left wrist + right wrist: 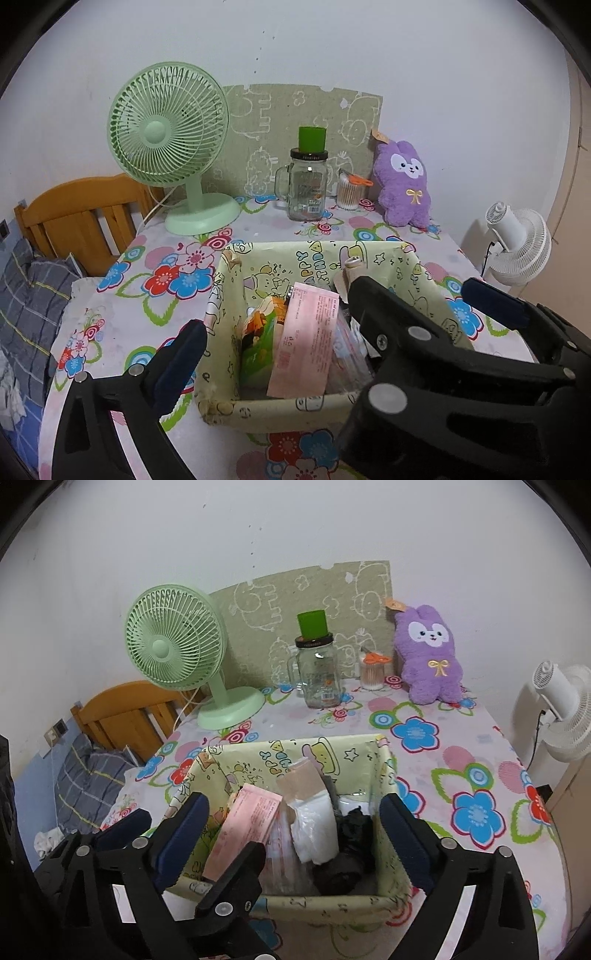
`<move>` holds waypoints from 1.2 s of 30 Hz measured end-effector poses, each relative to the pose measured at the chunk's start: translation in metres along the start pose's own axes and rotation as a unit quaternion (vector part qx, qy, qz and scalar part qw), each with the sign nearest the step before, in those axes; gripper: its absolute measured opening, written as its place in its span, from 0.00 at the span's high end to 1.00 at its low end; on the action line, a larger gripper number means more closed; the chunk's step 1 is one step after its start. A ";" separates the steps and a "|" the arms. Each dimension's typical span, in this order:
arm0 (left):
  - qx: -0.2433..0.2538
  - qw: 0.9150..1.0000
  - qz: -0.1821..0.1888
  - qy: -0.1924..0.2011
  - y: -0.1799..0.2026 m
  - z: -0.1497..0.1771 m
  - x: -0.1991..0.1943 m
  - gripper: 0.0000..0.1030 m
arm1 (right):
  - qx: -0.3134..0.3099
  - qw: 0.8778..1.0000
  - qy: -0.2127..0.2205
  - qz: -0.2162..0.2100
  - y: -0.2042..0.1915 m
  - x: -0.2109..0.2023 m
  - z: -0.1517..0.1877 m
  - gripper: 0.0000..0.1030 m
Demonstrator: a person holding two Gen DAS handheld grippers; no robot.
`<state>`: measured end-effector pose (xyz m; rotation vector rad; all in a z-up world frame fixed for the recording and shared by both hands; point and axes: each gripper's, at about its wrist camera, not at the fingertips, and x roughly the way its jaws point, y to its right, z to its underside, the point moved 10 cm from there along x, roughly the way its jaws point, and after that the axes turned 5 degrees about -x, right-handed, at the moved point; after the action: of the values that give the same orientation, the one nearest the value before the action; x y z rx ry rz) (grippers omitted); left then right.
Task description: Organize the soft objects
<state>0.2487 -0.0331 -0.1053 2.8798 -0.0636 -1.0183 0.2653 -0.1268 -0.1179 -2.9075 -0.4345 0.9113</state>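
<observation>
Both claws, left claw (332,325) and right claw (295,819), gaped empty over the basket (236,755); the purple plush (430,657) (at one o'clock) risked toppling the jar (319,675) if snatched.

A pale green fabric storage box (295,897) printed with cartoon figures stands open on the flowered tablecloth, packed with soft packets. Inside, a pink printed packet (245,829) leans at the left beside a white plastic-wrapped bundle (314,829), with a dark, crumpled item (351,834) at the right. A green-and-orange pouch (264,332) is tucked against the left wall.
</observation>
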 end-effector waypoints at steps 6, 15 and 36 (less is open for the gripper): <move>-0.003 1.000 -0.005 0.005 -0.002 0.003 -0.013 0.00 | 0.000 1.000 0.009 0.015 0.005 -0.019 0.004 0.00; -0.016 0.999 -0.022 0.028 -0.011 0.007 -0.043 0.00 | 0.001 0.998 0.034 0.044 0.013 -0.057 0.009 0.00; -0.013 0.995 -0.044 0.086 -0.027 0.022 -0.121 0.00 | -0.022 0.993 0.083 0.079 0.016 -0.141 0.026 0.00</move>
<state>0.1416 0.0005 -0.0494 2.9568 0.0869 -0.7727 0.1434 -0.1830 -0.0640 -3.0614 -0.2177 0.6768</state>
